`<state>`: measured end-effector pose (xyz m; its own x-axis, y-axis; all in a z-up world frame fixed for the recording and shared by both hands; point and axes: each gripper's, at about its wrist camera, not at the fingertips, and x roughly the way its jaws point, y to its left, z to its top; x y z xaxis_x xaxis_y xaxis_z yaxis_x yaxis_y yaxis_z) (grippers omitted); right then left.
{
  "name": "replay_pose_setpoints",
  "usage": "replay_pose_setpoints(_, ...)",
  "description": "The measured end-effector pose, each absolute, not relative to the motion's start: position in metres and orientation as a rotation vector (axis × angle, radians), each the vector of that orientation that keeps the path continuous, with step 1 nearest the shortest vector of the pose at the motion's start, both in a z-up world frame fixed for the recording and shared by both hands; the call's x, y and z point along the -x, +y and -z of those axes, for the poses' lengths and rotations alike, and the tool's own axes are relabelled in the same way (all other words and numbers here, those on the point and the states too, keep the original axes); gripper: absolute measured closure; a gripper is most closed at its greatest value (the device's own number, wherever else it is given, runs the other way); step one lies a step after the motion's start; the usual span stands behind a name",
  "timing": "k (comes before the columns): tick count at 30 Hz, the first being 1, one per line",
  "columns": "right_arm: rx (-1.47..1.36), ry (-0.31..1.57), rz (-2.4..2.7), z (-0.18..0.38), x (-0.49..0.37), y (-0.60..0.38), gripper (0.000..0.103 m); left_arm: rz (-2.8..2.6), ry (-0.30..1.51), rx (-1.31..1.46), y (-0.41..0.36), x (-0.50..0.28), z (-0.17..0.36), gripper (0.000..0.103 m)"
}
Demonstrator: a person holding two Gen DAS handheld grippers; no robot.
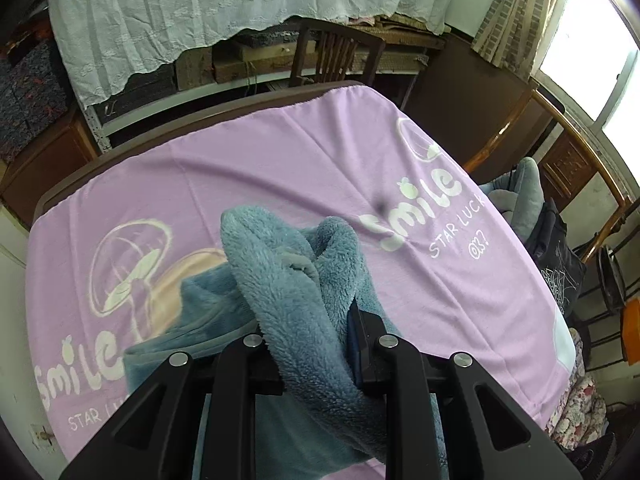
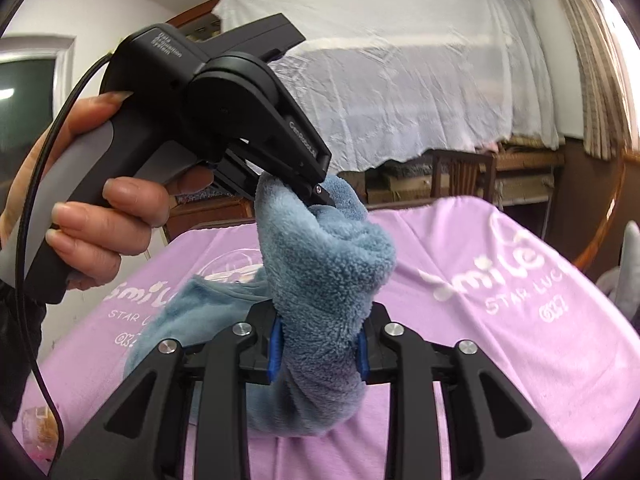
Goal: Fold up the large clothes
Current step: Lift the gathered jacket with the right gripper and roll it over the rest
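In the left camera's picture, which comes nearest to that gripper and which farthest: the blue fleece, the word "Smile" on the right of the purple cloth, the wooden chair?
1. Blue fleece garment: clamped in the jaws of the left gripper.
2. "Smile" print: ahead, to the right, on the purple cloth.
3. Wooden chair: beyond the table's far edge.
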<state>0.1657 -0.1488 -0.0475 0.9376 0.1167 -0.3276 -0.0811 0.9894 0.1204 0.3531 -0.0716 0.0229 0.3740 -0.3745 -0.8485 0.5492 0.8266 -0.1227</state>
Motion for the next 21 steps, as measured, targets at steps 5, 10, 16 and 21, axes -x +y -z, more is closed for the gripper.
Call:
replay_pose_setpoints(5,-0.027,0.329,-0.142,0.038,-0.176,-0.113,0.077,0.578,1.008,-0.131,-0.019,-0.356,-0.027,0.081)
replay_pose_setpoints(10,0.07,0.337,-0.184,0.028,-0.185,-0.068,0.077,0.558,1.002,-0.088,0.026,-0.358,-0.023,0.081)
replay_pose_setpoints(16,0.183,0.357,-0.242,0.037,-0.189,-0.016,0.077,0.525,1.019,-0.053,0.077,-0.357,0.0,0.081)
replay_pose_setpoints(21,0.297,0.406,-0.297,0.059,-0.198,0.021,0.076,0.493,1.069,-0.03,0.108,-0.363,0.031,0.08)
